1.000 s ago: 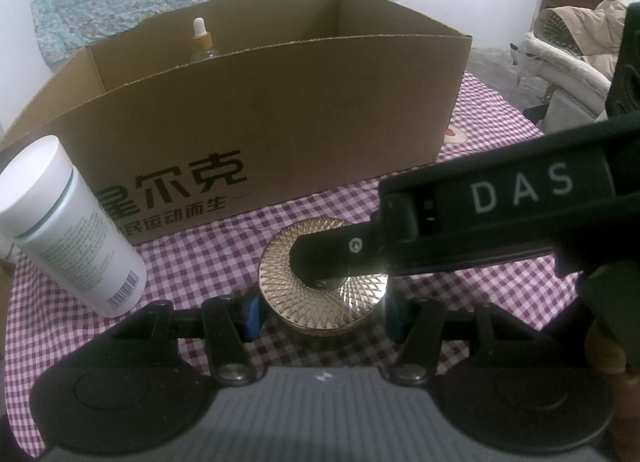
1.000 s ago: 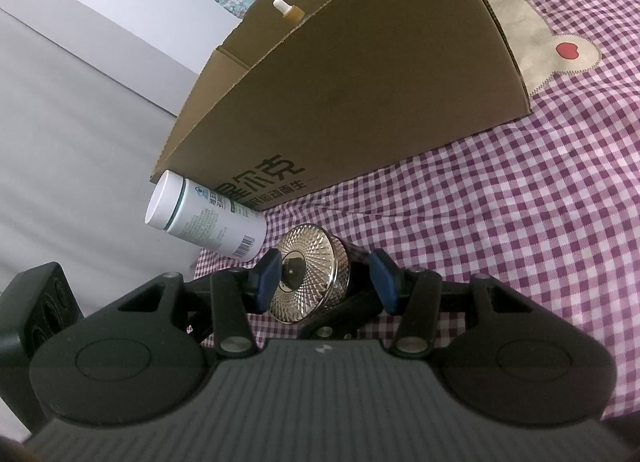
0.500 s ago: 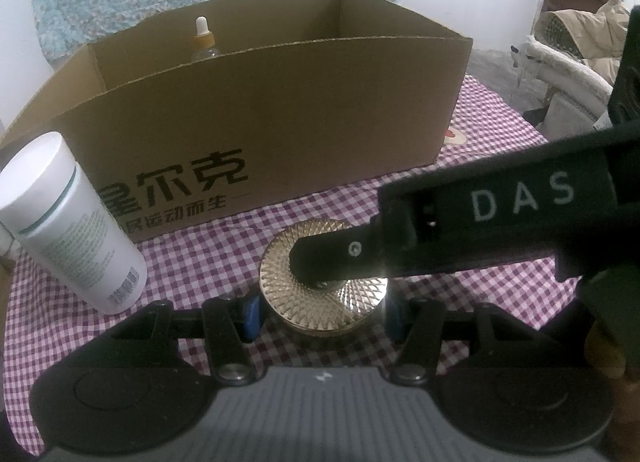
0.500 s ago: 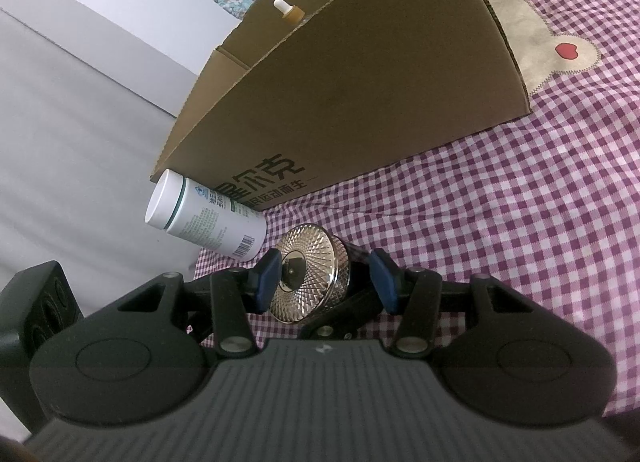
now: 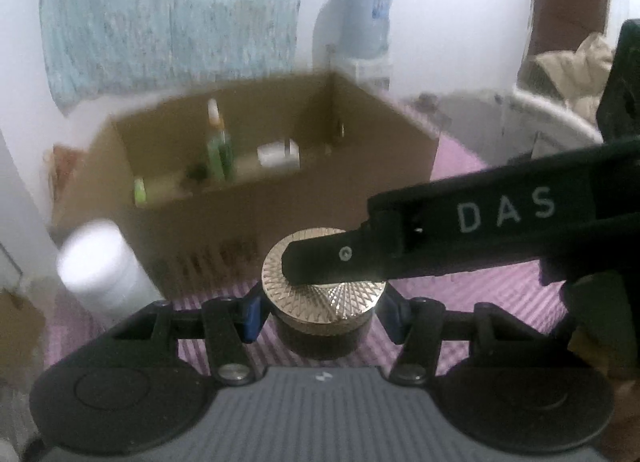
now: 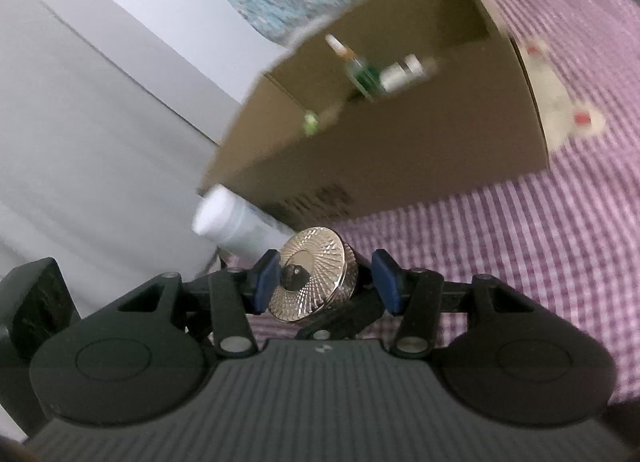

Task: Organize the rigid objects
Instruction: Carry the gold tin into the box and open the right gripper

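A dark jar with a gold patterned lid (image 5: pixel 324 290) hangs above the checked cloth, and my left gripper (image 5: pixel 323 312) is shut on its sides. One finger (image 5: pixel 332 258) of the right gripper lies across the lid from the right. In the right wrist view the jar (image 6: pixel 312 278) sits tilted between the jaws of my right gripper (image 6: pixel 325 282), which are opening. Its left pad is next to the lid, and a gap shows at the other pad. The open cardboard box (image 5: pixel 280 189) stands just behind. A white bottle (image 5: pixel 100 262) stands to the left of the jar.
Inside the box (image 6: pixel 400 165) are a green dropper bottle (image 5: pixel 218 141), a white item and a small green one. The purple checked cloth (image 6: pixel 520 262) spreads to the right. A pale wall is at the left. A chair with clothes stands far right.
Both grippers have risen with the jar, which has left the cloth. The views now look down over the box's front wall at the things inside.
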